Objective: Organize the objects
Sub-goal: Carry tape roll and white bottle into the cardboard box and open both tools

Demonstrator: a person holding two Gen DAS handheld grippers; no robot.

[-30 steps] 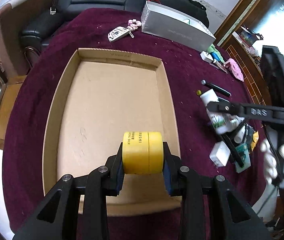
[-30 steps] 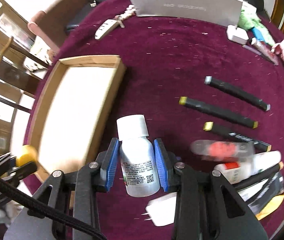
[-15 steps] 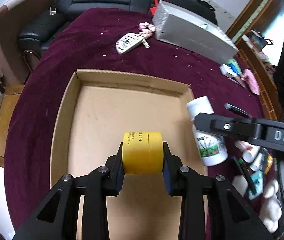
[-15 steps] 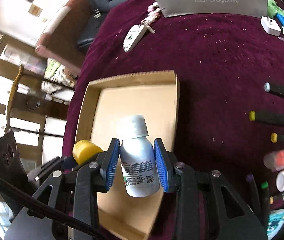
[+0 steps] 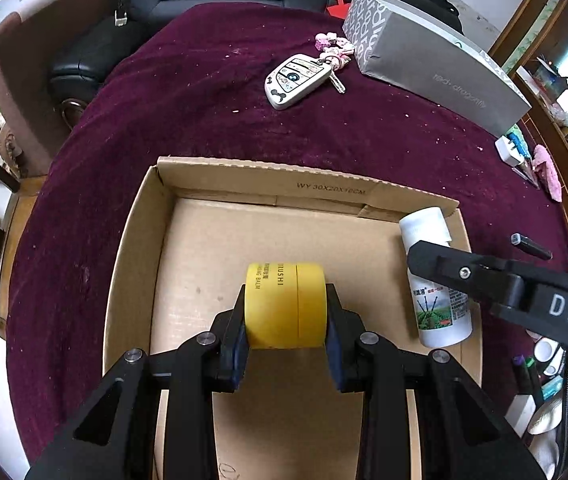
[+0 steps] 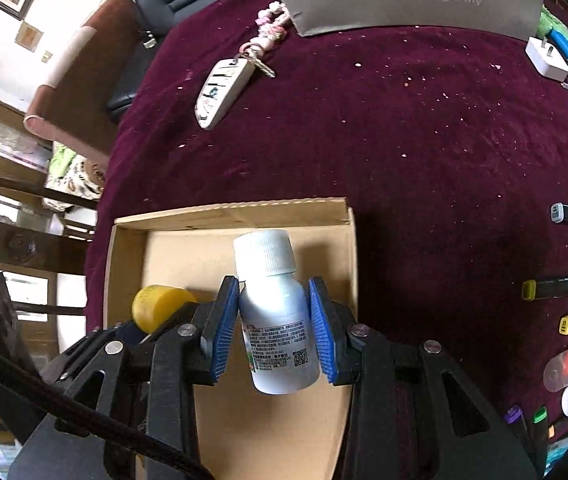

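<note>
While the left hand-held gripper clamped the round yellow balm tin, its axis crosswise, the shallow cardboard tray lay directly beneath; the right hand-held gripper pinched a white plastic bottle, cap forward, near the tray's right wall.

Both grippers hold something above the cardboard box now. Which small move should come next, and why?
Probably lower both a little, then open. The left gripper clamps the yellow jar and the right gripper the white bottle, both already over the cardboard box floor.
</note>
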